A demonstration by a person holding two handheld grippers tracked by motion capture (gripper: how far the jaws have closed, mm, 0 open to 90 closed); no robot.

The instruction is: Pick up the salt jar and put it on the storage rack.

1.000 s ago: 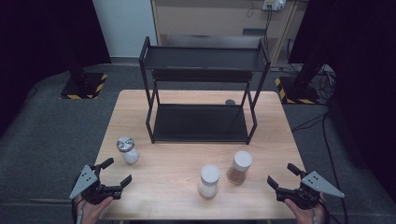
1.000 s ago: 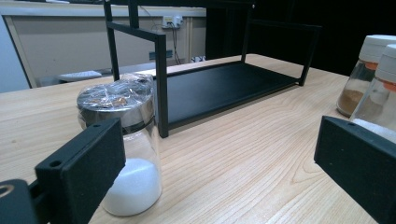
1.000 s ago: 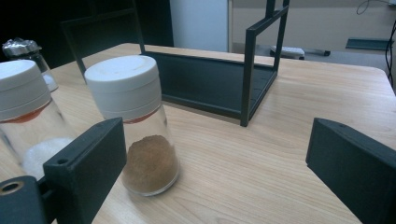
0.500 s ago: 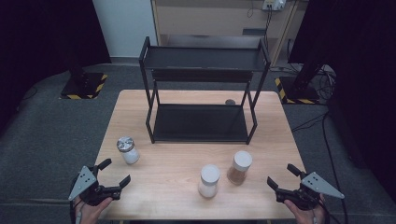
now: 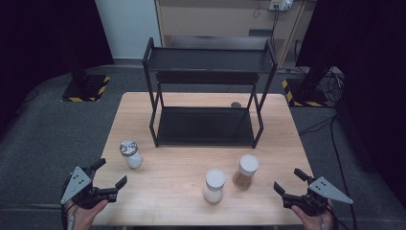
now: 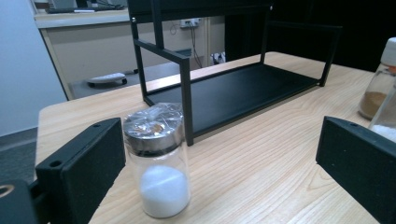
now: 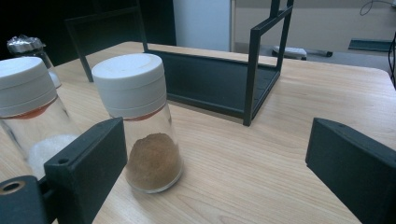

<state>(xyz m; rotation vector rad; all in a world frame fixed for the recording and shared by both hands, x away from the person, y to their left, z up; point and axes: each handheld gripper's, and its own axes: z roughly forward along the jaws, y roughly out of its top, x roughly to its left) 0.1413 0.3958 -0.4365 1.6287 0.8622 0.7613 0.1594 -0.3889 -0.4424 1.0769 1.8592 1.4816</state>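
Note:
Three shaker jars stand on the wooden table (image 5: 182,158). A silver-lidded jar of white powder (image 5: 130,154) (image 6: 158,158) is at the left. A white-capped jar of white powder (image 5: 214,185) (image 7: 28,107) and a white-capped jar of brown powder (image 5: 246,172) (image 7: 142,121) stand near the front middle. My left gripper (image 5: 110,173) (image 6: 219,172) hangs open at the front left corner, just short of the silver-lidded jar. My right gripper (image 5: 288,181) (image 7: 215,168) is open at the front right, a little right of the brown jar. Neither holds anything.
A black two-tier metal rack (image 5: 207,96) (image 6: 233,88) (image 7: 219,79) stands at the back middle of the table, both shelves bare. A small dark round spot (image 5: 235,104) lies behind it. Dark floor and black stands surround the table.
My left gripper has risen slightly at the front left corner. The right gripper and the jars have stayed put.

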